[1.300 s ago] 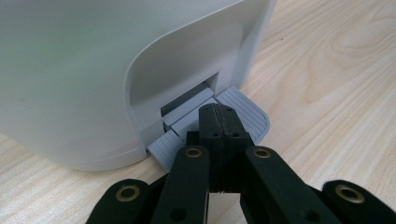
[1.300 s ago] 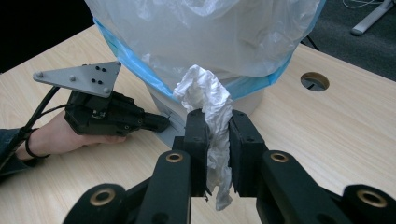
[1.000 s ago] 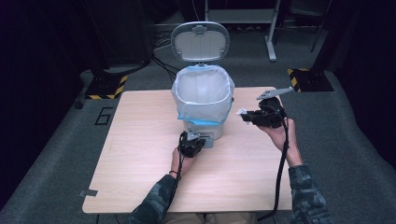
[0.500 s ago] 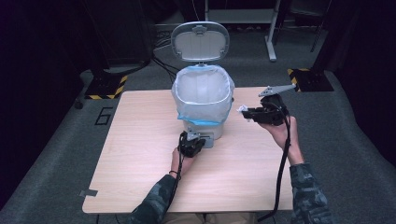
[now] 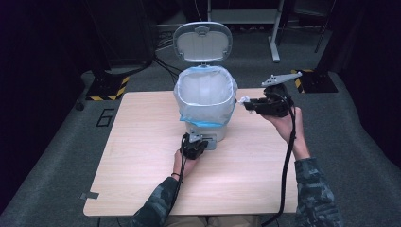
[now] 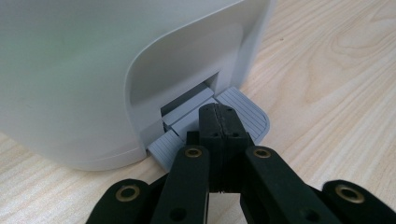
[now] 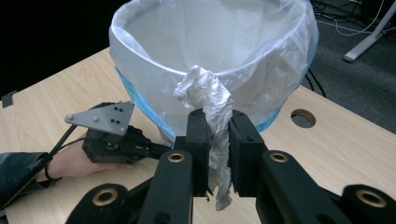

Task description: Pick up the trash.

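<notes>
A white pedal bin [image 5: 205,101] stands at the middle of the far half of the table [image 5: 142,189], its lid [image 5: 202,41] tipped up and open behind it, a clear bag [image 5: 204,90] lining the rim with a blue edge folded over the outside. Down low at the near side, the left claw [image 5: 201,140] sits at the base of the bin, jaws pressed together with nothing between them, their tips resting on the grey ribbed pedal [image 6: 243,114] that pokes out of the slot in the bin's base. The left hand [image 5: 182,163] lies on the table behind it. Over on the right, the right claw [image 5: 245,103] is held up off the table just beside the bin's rim, pointing left toward it. Its jaws are clamped on a crumpled white tissue [image 7: 212,121], which sticks up above the tips and hangs down below them, close to the bag's outer wall, not yet over the opening.
</notes>
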Demonstrator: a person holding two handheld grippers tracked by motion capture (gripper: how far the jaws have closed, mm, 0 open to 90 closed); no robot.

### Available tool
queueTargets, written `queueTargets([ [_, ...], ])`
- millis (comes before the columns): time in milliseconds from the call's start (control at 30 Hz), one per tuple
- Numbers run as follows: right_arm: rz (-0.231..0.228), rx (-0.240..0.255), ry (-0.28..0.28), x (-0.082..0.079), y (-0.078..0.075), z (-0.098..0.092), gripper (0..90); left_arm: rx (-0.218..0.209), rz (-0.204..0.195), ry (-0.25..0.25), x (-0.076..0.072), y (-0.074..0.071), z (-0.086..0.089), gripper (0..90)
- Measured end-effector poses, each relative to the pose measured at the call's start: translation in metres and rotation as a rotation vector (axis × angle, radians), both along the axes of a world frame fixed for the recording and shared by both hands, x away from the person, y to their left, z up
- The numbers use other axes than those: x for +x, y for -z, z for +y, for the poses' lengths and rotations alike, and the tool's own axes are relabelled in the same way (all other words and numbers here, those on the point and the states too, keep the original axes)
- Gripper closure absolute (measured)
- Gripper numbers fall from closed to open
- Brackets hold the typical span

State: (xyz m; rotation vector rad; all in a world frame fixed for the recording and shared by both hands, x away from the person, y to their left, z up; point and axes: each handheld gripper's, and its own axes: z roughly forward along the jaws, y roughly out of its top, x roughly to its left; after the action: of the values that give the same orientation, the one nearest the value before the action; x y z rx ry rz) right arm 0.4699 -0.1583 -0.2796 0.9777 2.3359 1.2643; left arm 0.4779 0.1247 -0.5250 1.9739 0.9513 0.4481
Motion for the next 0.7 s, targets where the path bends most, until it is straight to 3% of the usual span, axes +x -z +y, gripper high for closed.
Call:
queueTargets([
  [200,-0.015,-0.007,0.002,0.002,-0.011,0.002,80.2,-0.025,0.002,-0.003,0.001,0.0,0.0,90.0],
  [300,-0.012,-0.006,0.003,0.005,-0.013,0.004,80.2,0.001,0.009,0.005,0.001,0.0,0.002,89.9],
  [367,-0.011,-0.003,-0.001,0.007,-0.015,0.006,80.2,-0.025,0.001,-0.002,0.0,0.001,-0.001,89.9],
  [433,-0.018,-0.009,-0.006,0.008,-0.016,0.009,80.2,-0.008,0.0,0.0,0.001,0.0,0.0,90.0],
  [700,-0.018,-0.011,-0.011,0.012,-0.023,0.013,80.4,-0.009,0.001,-0.001,0.001,0.0,0.0,89.9],
])
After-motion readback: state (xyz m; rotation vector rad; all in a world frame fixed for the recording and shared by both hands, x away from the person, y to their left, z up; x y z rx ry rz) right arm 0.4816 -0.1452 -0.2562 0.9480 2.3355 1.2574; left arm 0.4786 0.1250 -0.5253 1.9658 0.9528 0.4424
